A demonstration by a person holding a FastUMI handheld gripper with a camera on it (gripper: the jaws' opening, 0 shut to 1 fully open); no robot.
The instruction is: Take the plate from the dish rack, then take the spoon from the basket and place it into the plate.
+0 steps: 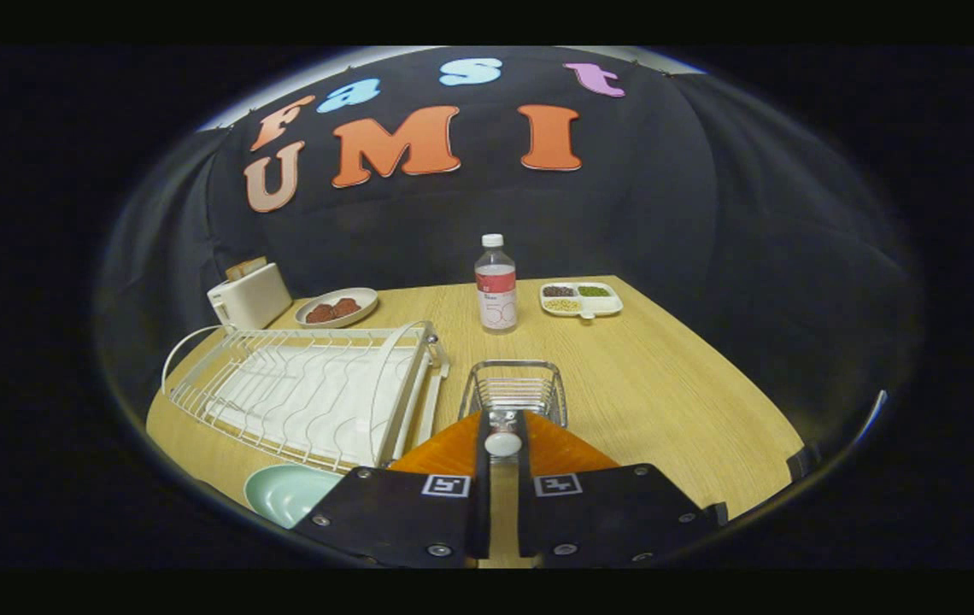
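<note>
My gripper (pixel 502 424) is shut on the spoon (pixel 502 442), whose white rounded end shows between the orange fingers (pixel 444 448). The spoon sits just on the near side of the small wire basket (pixel 514 386), which stands right ahead of the fingertips. A pale green plate (pixel 284 493) lies flat on the wooden table to the left of the fingers, in front of the white wire dish rack (pixel 308 393). The rack holds no dishes. I cannot tell whether the spoon's far end still reaches into the basket.
Beyond the basket stands a clear bottle (pixel 495 284) with a white cap. A divided white tray (pixel 581 299) of food lies to its right. A toaster (pixel 249 295) and a dish of brown food (pixel 336 307) sit behind the rack. The table edge (pixel 760 478) runs to the right.
</note>
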